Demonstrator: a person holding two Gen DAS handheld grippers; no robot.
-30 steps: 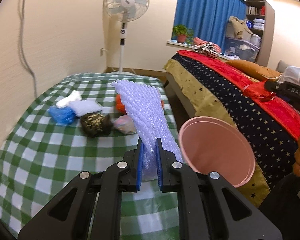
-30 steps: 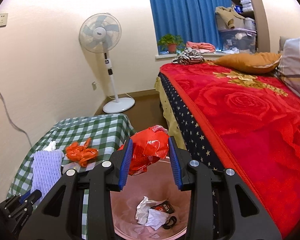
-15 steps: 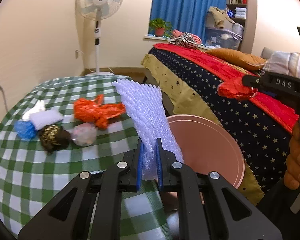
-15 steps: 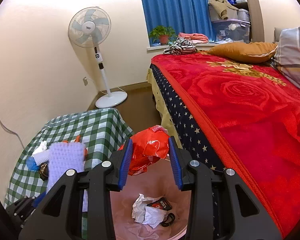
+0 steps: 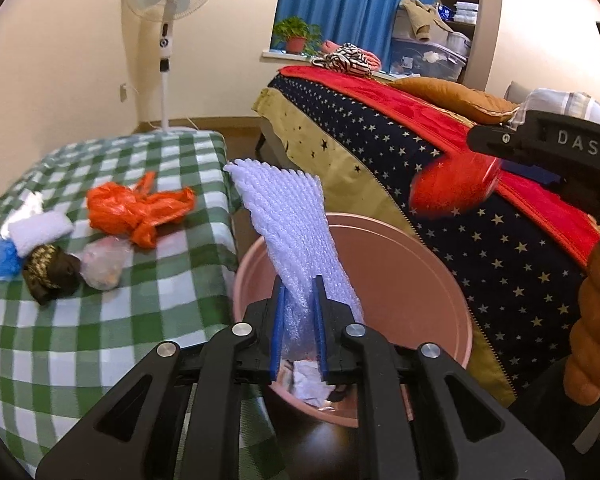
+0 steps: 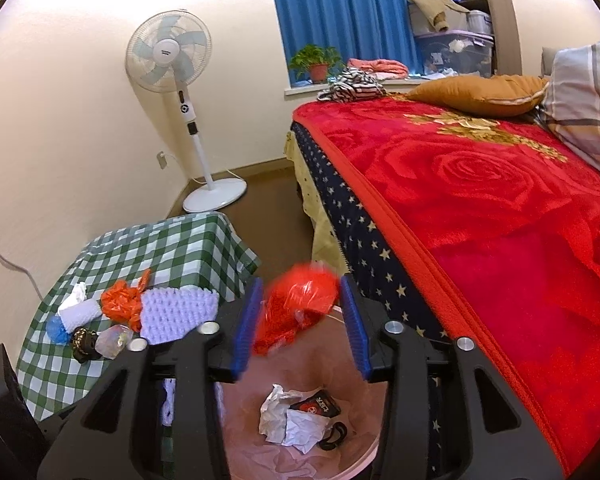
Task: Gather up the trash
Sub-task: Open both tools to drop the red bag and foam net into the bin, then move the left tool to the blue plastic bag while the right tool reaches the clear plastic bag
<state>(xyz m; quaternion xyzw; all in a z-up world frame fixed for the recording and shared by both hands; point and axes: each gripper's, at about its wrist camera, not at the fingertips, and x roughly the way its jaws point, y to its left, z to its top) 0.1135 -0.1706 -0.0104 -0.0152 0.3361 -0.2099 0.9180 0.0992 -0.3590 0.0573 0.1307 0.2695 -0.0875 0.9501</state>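
Observation:
My left gripper (image 5: 299, 292) hangs over the pink bin (image 5: 420, 240) with a lilac foam net sleeve (image 5: 288, 220) standing up between its blue pads. Its jaws are opening, and the pads still touch the foam. My right gripper (image 6: 301, 280) is above the same bin (image 6: 300, 368) and its jaws are opening too. A crumpled red plastic bag (image 6: 300, 304) sits blurred in the gap, clear of both pads, and it also shows in the left wrist view (image 5: 452, 184). Crumpled paper (image 6: 284, 420) and a dark packet lie in the bin.
A green-checked table (image 5: 100, 320) left of the bin carries an orange bag (image 5: 136, 208), a white foam roll (image 5: 40, 228), a blue wad (image 5: 0, 256), a dark gold wrapper (image 5: 52, 268) and a clear bag (image 5: 104, 264). A bed (image 6: 480, 200) lies right, a fan (image 6: 168, 56) behind.
My left gripper has swung right from over the table to over the bin, carrying the foam net, and its pads have parted a little. The right jaws have spread and the red bag has come loose.

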